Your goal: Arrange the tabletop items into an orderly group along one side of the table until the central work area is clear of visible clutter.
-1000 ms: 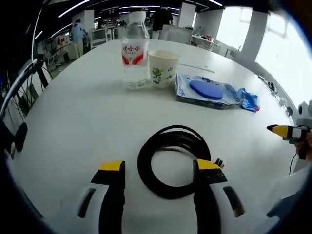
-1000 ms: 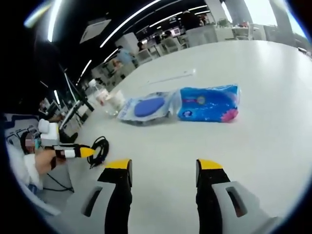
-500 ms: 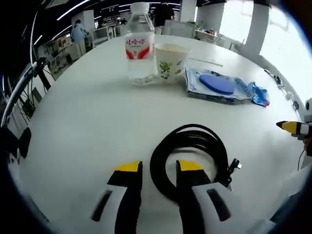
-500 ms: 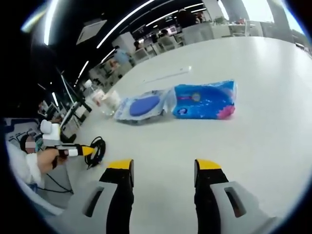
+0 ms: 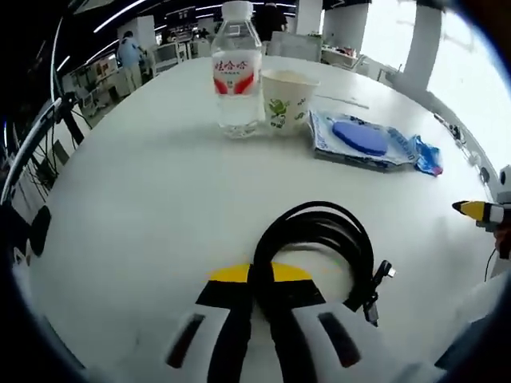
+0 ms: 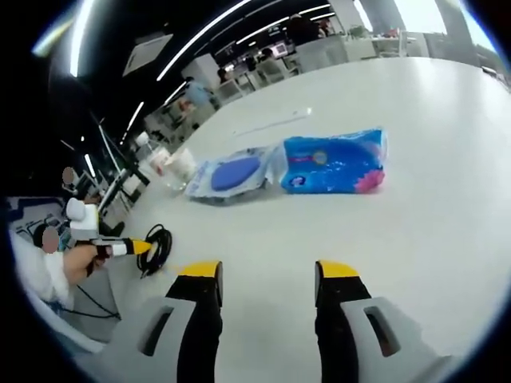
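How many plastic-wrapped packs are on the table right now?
2. The clear pack with the blue pad lies beside the paper cup; the blue tissue pack lies right against its far end.

Left gripper (image 5: 260,275): jaws, wide apart a second ago, now pinch together on the near strand of the coiled black cable (image 5: 315,247) | yellow tips meet over the loop | cable coil: sits slightly nearer the camera | right gripper (image 6: 268,271): jaw gap a touch narrower.
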### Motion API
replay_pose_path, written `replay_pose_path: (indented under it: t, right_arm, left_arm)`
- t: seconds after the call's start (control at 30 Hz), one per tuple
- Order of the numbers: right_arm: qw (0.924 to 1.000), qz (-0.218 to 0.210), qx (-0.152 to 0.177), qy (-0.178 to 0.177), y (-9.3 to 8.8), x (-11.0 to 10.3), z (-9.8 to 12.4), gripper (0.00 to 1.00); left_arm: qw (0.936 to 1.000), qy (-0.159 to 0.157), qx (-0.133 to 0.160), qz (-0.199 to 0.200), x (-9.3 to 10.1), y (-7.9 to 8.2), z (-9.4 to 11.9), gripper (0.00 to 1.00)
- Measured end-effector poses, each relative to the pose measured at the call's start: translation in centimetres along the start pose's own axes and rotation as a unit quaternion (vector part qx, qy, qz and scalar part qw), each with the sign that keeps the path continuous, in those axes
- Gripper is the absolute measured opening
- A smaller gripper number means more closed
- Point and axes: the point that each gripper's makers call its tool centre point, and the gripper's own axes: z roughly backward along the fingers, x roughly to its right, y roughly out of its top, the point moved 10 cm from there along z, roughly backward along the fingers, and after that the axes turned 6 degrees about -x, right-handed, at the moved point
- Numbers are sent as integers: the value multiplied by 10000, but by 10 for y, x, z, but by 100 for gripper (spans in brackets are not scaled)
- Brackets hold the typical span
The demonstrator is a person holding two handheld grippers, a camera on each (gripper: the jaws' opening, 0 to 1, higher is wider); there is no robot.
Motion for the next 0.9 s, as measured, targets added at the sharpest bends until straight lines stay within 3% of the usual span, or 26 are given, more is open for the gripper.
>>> replay_pose_path:
  t: [0.13, 0.3, 0.57, 0.73, 0.9]
  right_arm:
    - [10000, -18, 97, 2, 4, 0, 2, 44]
    - [9999, -15, 148, 6, 4, 0, 4, 43]
    - [9994, -158, 207, 212, 0, -4, 5, 49]
    - [9967, -286, 158, 742, 1, -19, -4, 59]
    - [9884, -280, -1, 1491, 2, -47, -13, 65]
  left_arm:
    - [9991, -204, 58, 361, 3, -4, 5, 1]
    - [9976, -522, 90, 447, 13, -6, 11, 1]
    - [9894, -1098, 549, 776, 25, 5, 33, 0]
    - [9866, -1288, 739, 670, 34, 8, 46, 0]
    - [9829, -1509, 841, 640, 49, 8, 54, 1]
